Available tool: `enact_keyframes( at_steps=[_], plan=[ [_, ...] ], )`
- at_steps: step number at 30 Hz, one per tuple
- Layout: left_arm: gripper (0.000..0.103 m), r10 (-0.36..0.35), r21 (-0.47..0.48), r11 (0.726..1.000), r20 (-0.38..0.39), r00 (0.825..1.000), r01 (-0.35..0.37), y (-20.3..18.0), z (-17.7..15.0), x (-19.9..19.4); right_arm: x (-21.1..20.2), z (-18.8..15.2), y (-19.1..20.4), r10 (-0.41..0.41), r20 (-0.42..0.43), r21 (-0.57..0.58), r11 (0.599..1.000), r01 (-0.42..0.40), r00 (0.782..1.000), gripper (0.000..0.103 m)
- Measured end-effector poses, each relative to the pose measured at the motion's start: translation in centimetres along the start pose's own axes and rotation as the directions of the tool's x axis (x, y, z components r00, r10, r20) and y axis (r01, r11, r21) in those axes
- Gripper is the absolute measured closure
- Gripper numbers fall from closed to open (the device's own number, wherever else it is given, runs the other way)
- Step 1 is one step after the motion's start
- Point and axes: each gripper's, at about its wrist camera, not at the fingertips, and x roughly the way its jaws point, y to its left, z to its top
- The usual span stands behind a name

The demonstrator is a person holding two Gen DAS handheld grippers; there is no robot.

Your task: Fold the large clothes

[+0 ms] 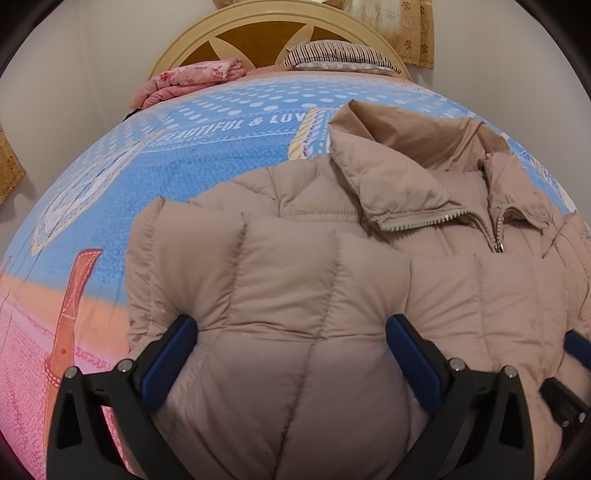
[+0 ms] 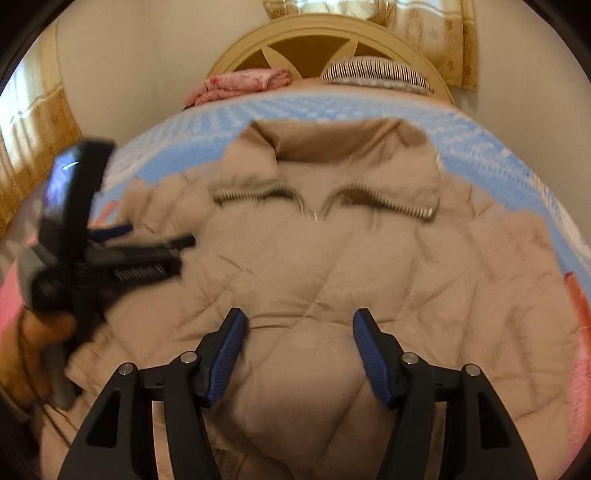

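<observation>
Beige quilted puffer jacket (image 1: 332,295): matt padded cloth, stitched seams, metal-toothed zip (image 1: 496,225). Blue-and-pink printed bedsheet (image 1: 221,158): matt woven cloth. Arched cream headboard (image 1: 266,26): smooth painted wood. Gripper fingers (image 2: 225,354): ribbed blue pads, matt black plastic.

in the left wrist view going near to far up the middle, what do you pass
left gripper → puffy folded part of the beige jacket → its collar → blue printed bedspread → striped pillow → wooden headboard

Beige puffer jacket (image 2: 317,258) flat, collar open
</observation>
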Motion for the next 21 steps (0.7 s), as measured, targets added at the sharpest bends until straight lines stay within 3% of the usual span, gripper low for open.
enact_keyframes(
  at_steps=[13, 18, 21],
  plan=[
    [0.000, 0.004, 0.004, 1.000, -0.004, 1.000, -0.004, 0.0, 0.0, 0.0, 1.1, -0.7, 0.1, 0.001, -0.011, 0.003, 1.000, -0.001, 1.000, 0.041],
    [0.000, 0.023, 0.049, 0.999, -0.068, 0.997, -0.020, -0.3, 1.1, -0.5, 1.1, -0.7, -0.1, 0.015, -0.007, 0.012, 1.000, -0.015, 1.000, 0.041],
    [0.000, 0.068, 0.112, 0.991, 0.010, 0.998, -0.069, -0.5, 3.1, -3.2, 0.9, -0.8, -0.4, 0.033, 0.003, 0.025, 0.999, -0.033, 0.999, 0.041]
  ],
)
